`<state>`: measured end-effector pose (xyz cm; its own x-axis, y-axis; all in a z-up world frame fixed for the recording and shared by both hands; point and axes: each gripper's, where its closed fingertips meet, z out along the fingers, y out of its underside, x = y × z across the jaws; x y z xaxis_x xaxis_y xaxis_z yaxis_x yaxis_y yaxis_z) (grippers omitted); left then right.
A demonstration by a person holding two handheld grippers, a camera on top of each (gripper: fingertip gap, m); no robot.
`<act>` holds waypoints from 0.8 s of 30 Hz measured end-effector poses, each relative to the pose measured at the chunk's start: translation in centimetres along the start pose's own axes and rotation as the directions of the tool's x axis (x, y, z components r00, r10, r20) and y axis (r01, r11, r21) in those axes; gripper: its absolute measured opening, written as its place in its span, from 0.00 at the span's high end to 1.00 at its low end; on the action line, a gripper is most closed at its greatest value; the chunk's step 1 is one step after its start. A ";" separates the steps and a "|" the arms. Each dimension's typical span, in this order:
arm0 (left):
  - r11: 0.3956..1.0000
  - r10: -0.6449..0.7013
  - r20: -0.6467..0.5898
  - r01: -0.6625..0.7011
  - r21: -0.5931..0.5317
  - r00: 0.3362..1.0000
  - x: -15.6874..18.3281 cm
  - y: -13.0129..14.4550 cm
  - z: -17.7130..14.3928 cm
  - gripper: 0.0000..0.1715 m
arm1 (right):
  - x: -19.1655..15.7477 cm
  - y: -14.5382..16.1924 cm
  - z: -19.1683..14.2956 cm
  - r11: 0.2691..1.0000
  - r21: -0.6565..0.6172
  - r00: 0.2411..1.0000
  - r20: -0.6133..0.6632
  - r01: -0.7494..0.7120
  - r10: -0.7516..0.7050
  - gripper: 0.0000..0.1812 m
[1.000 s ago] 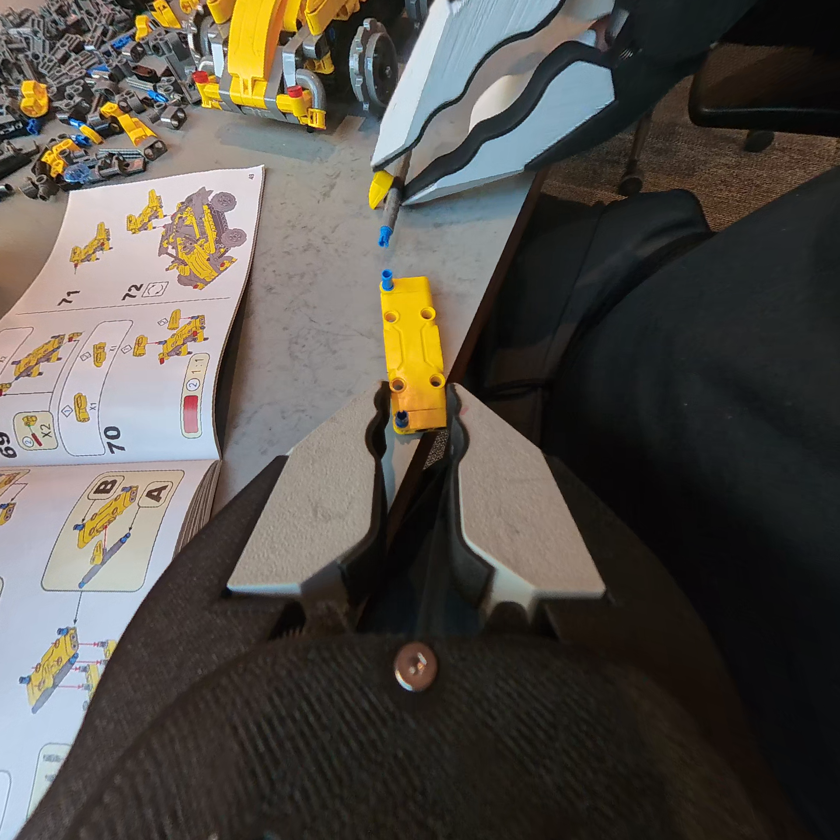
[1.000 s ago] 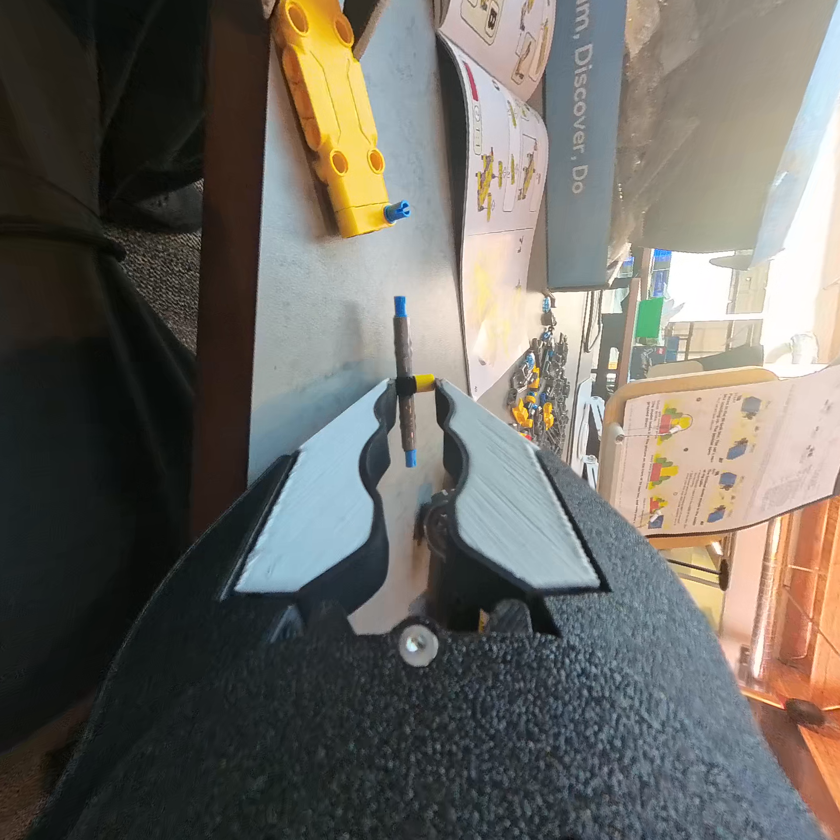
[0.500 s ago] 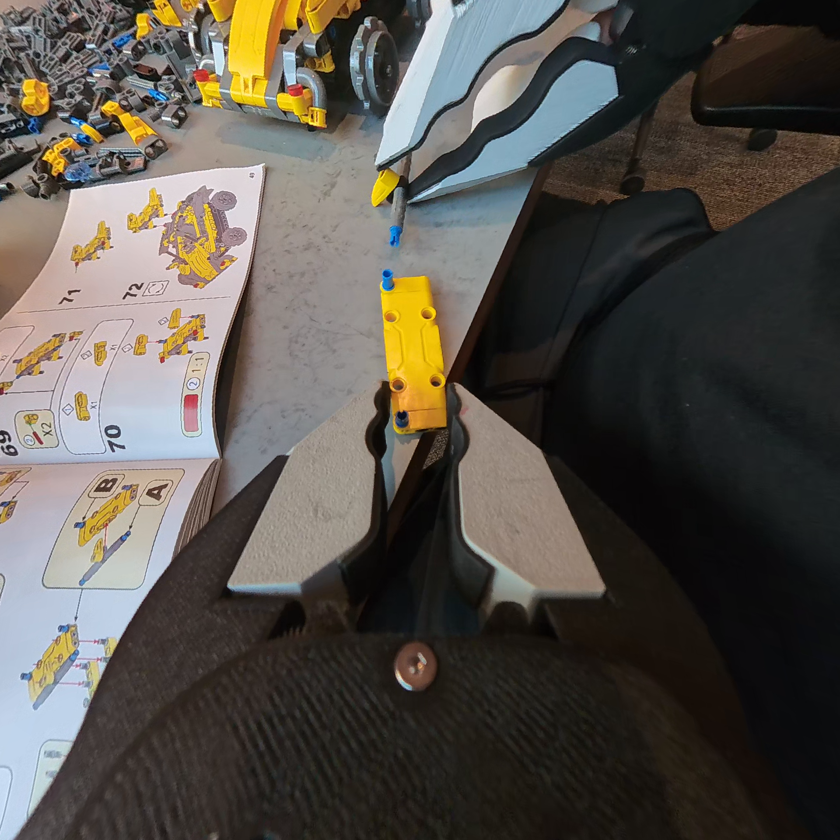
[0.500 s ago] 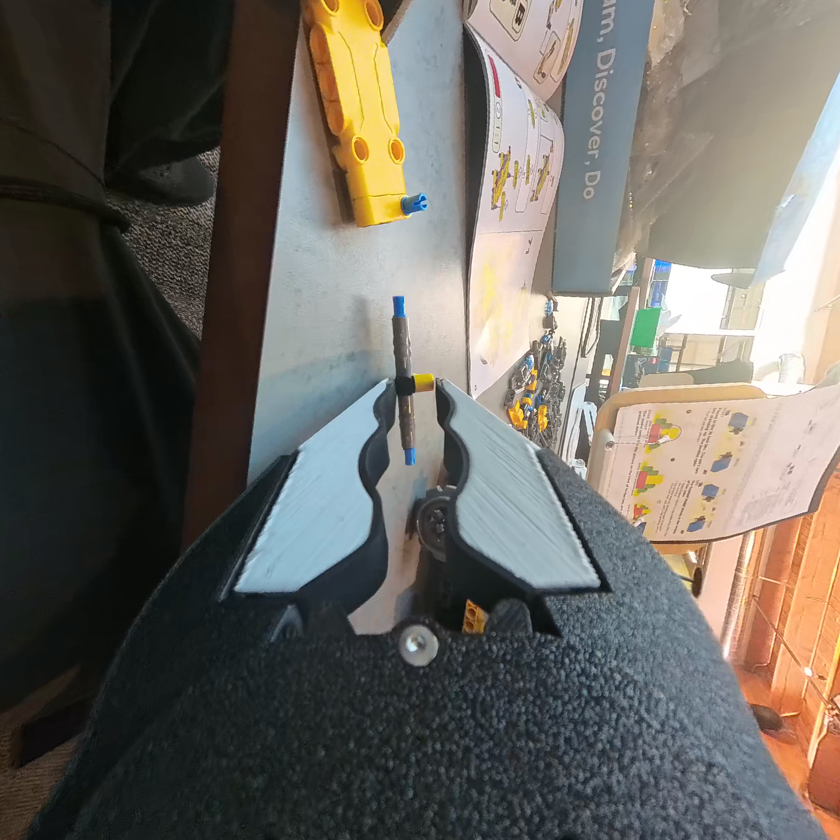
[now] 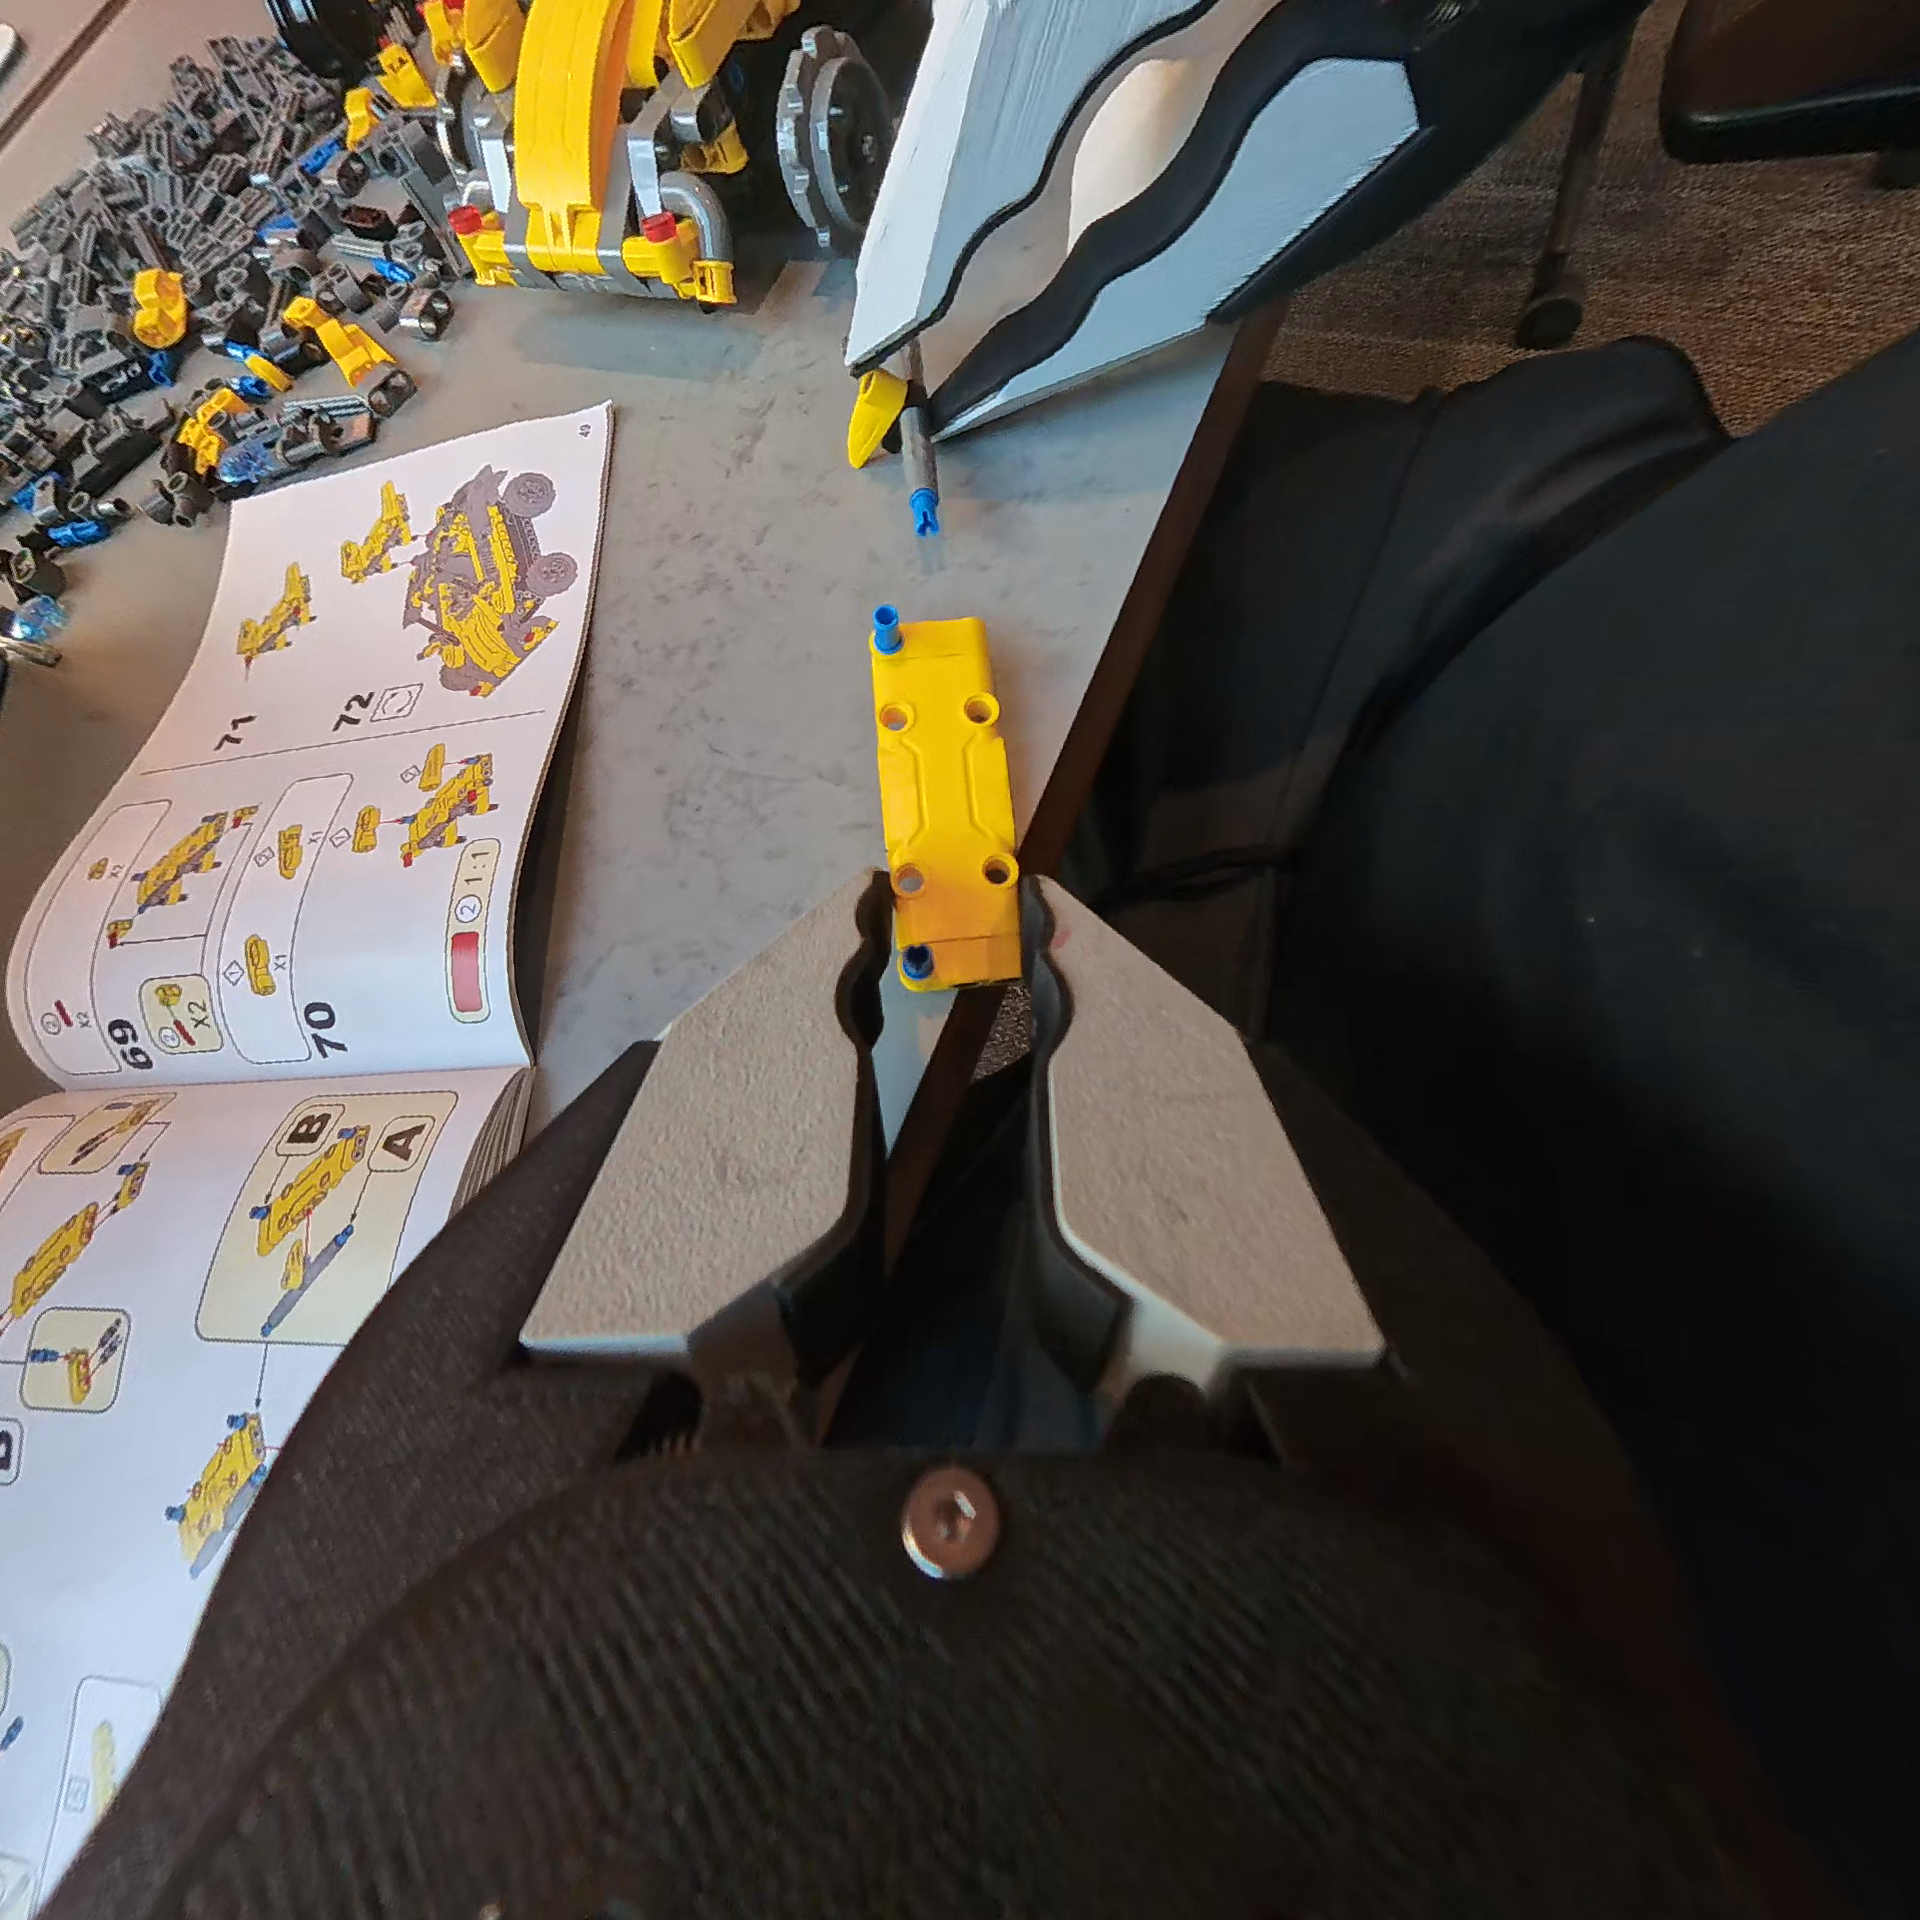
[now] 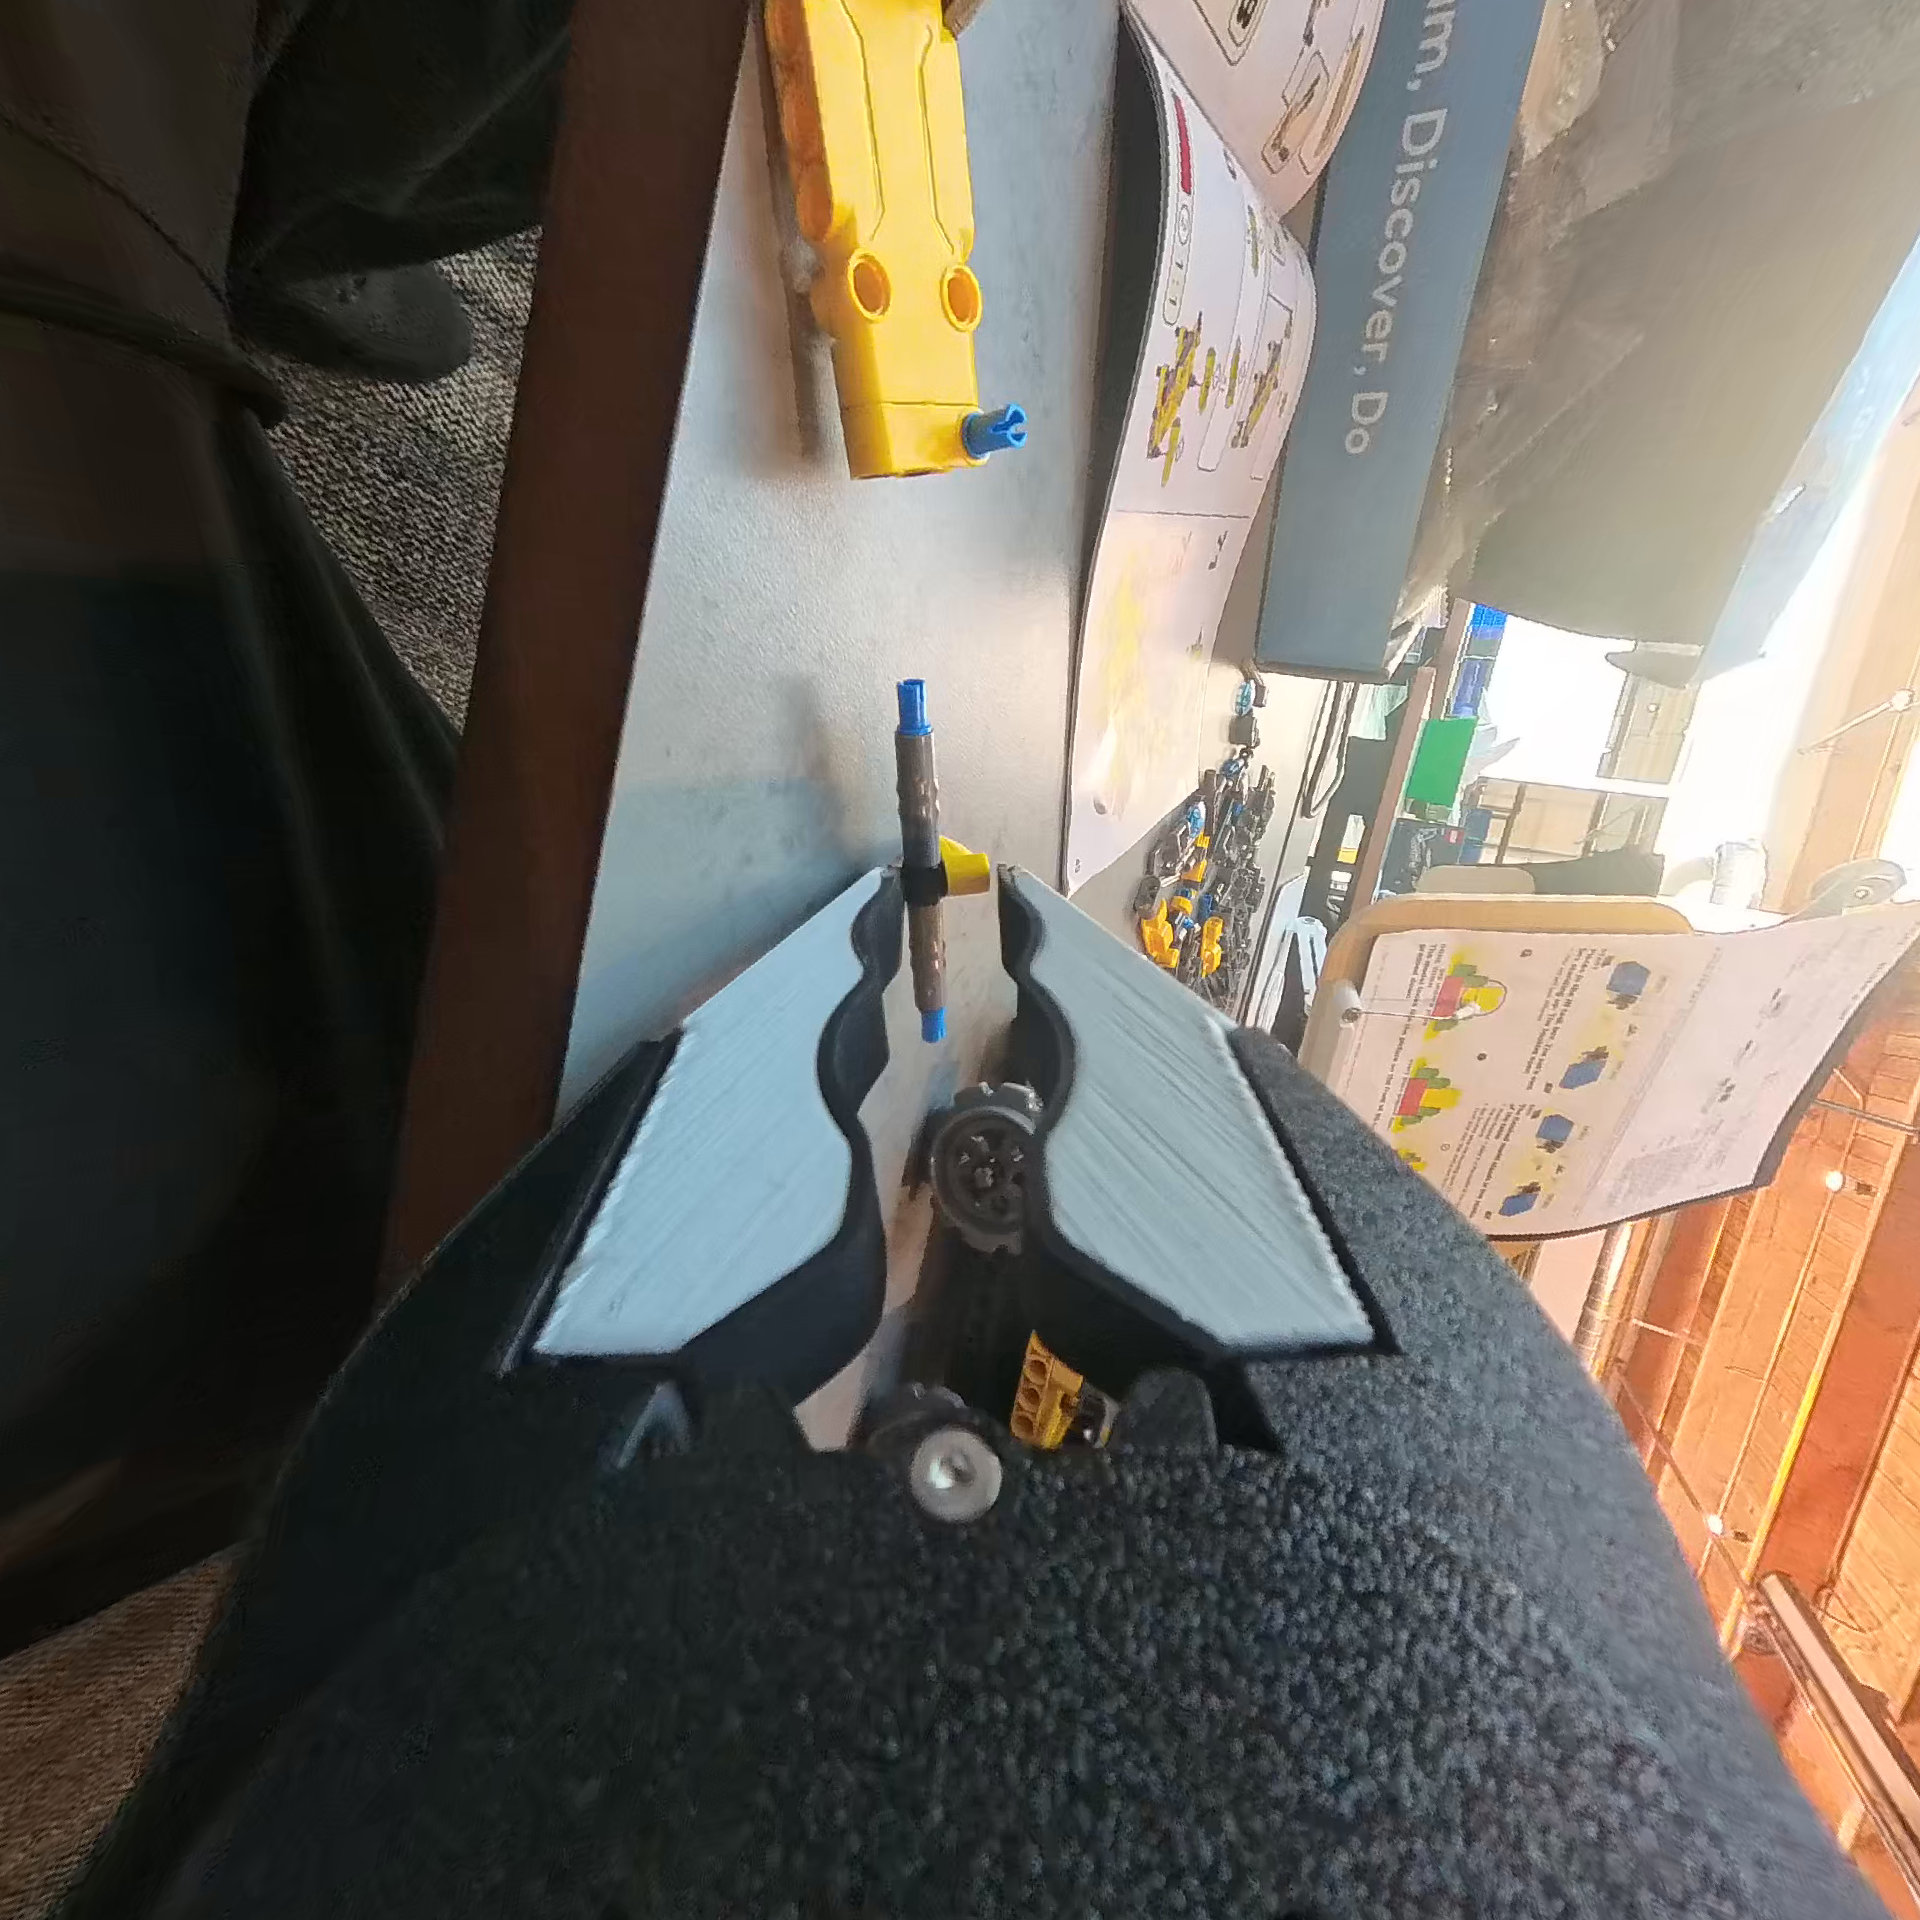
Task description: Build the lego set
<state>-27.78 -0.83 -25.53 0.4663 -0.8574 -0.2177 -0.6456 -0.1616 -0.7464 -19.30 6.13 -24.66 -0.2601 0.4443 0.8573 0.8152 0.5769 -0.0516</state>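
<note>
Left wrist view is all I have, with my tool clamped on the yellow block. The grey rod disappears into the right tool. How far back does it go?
Observer: It is longer than you see. The grey rod runs back between the right tool's fingers and ends in a second blue tip.
Operator: And the yellow piece on it?
Observer: The yellow piece sticks out sideways from the rod, spanning the gap at the fingertips.
Operator: What's past the booklet?
Observer: A long blue box lies along the booklet, on the side away from the yellow block.
</note>
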 end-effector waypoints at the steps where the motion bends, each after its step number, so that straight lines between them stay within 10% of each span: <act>1: 1.000 0.001 0.001 -0.001 0.000 1.000 0.0 0.0 0.0 0.88 | 0.0 0.0 -0.1 1.000 0.001 1.000 0.002 0.004 -0.004 0.90; 13: 0.998 -0.066 -0.039 0.067 0.008 0.997 -0.2 0.0 0.0 0.88 | -0.1 0.7 -0.8 1.000 -0.007 1.000 -0.008 0.006 -0.006 0.86; 24: 0.894 -0.422 -0.284 0.447 0.026 0.861 -1.3 -2.2 -0.3 0.88 | -0.3 1.5 -2.3 1.000 -0.014 0.999 0.042 0.002 -0.002 0.78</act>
<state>-27.18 0.44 -23.41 0.5021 -0.8086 0.3068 -0.3530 -0.5154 -0.7809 -16.80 5.35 -23.84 -0.2830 0.4718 0.8351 0.8218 0.5683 -0.0425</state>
